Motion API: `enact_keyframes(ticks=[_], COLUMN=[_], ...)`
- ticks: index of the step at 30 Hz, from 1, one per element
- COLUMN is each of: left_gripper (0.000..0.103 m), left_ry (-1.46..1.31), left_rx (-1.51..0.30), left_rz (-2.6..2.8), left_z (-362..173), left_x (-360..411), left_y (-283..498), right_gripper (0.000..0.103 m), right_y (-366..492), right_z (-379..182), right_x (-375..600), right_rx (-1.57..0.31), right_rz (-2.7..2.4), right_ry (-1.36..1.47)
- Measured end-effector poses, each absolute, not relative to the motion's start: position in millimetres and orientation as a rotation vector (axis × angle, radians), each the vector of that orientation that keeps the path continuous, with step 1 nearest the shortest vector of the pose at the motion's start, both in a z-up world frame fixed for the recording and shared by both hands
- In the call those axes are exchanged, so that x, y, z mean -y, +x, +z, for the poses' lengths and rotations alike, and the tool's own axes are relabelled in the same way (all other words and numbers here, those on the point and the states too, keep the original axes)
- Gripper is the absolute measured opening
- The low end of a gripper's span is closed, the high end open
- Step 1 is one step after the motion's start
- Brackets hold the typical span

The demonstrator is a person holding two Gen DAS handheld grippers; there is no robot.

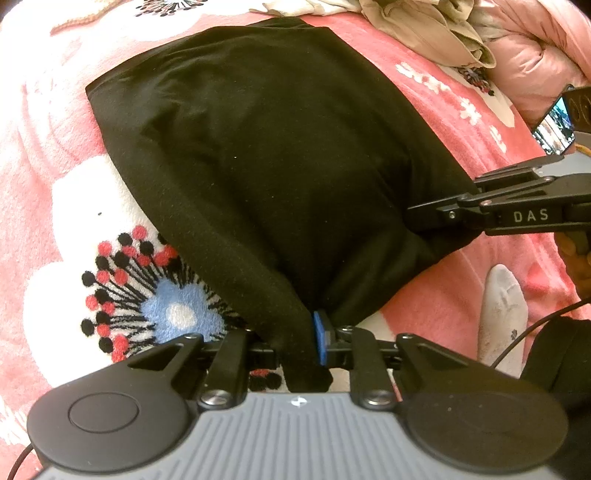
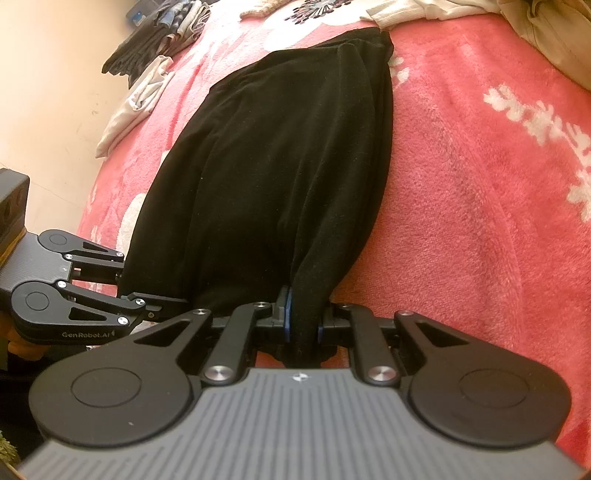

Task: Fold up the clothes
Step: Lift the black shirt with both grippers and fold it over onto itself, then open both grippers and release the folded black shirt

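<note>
A black garment [image 1: 266, 147] lies spread on a pink flowered blanket [image 1: 51, 122], its far end flat and its near edge lifted. My left gripper [image 1: 301, 341] is shut on a bunched corner of that near edge, with the cloth pinched between its blue pads. In the right wrist view the same black garment [image 2: 280, 158] stretches away up the bed. My right gripper [image 2: 303, 319] is shut on the other near corner. The right gripper [image 1: 424, 214] also shows from the side at the cloth's right edge, and the left gripper [image 2: 173, 304] enters at the lower left.
Beige clothes [image 1: 428, 33] are heaped at the far right of the bed, beside a pink quilt [image 1: 539, 55]. A phone [image 1: 554, 127] lies at the right. Dark and white clothes [image 2: 147, 62] lie along the bed's left side by a cream wall [image 2: 48, 92]. A white sock [image 1: 500, 314] lies near.
</note>
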State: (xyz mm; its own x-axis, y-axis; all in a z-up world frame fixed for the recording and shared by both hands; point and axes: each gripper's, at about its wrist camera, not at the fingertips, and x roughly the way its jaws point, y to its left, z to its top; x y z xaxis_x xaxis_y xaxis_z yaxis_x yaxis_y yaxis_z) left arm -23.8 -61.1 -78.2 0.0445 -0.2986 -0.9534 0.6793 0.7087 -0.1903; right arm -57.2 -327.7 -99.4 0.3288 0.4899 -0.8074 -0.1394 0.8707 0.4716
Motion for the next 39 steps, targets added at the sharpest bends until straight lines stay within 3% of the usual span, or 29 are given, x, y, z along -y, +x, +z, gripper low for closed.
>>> enact_keyframes(ticks=[3,5,7,9,21,28,39], left_gripper=[0.019,0.024,0.037,0.041,0.044,0.045,0.046], left_ry=[0.374,0.391,0.4,0.399,0.284,0.33,0.414], left_rx=[-1.325,-1.33,-1.354,-1.367,-1.439,-1.441,-1.482], left_rz=[-0.777,-0.792,-0.82,-0.846,-0.905,-0.94,-1.121], left_z=[-78,-77,-77,-77,-79,-86,-53], left_x=[63,63,60,56,33,38,8], left_y=[-26,-28,-30,-32,-14,-14,17], right_gripper=[0.012,0.012,0.013,0.015,0.021,0.023,0.019], right_y=[-58,-58,-59,-59,-48,13,83], right_z=[-100,-99,-98,-95,-68,-45,-56], right_x=[328,328,329,330,371,383,372], right_rx=[-1.168,-1.172,-1.18,-1.189,-1.132,-0.965,-0.919], right_rz=[0.421,0.421,0.422,0.426,0.361,0.368,0.316], right_ry=[0.349,0.348,0.337,0.318,0.361,0.429,0.367])
